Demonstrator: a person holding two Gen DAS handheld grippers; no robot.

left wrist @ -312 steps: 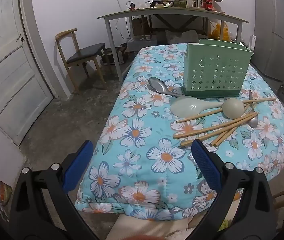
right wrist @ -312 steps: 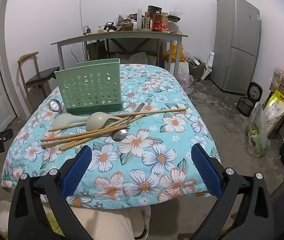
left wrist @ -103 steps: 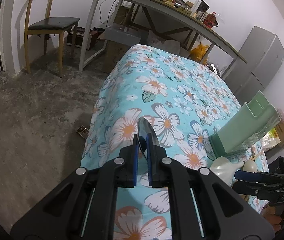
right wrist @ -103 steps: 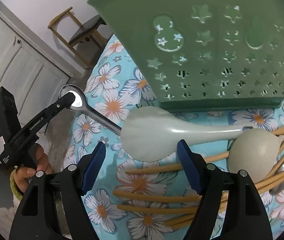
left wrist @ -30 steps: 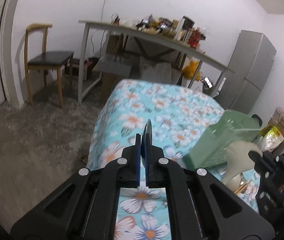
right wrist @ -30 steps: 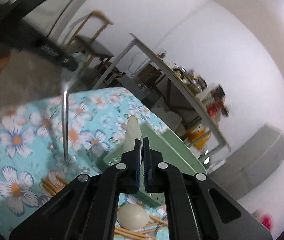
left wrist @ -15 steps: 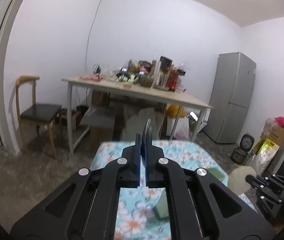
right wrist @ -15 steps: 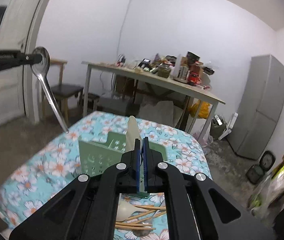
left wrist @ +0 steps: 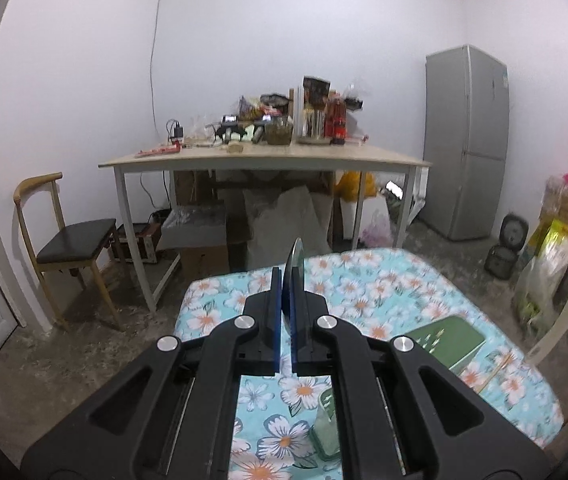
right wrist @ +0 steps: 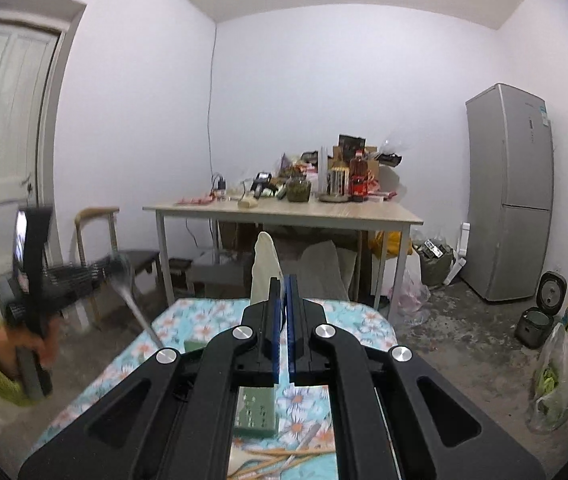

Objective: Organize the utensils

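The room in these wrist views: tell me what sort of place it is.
Most likely a plain room in a home, used as a kitchen or storeroom. A tall grey fridge stands by the wall, a rice cooker sits on the bare floor, and a table is piled with bottles and jars.

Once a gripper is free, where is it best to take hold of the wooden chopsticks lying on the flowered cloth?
Probably from above, jaws across the shafts, near their middle: the chopsticks lie flat and loosely bundled on the flowered cloth, on the near side of the green holder. Their ends are hidden by the right gripper.
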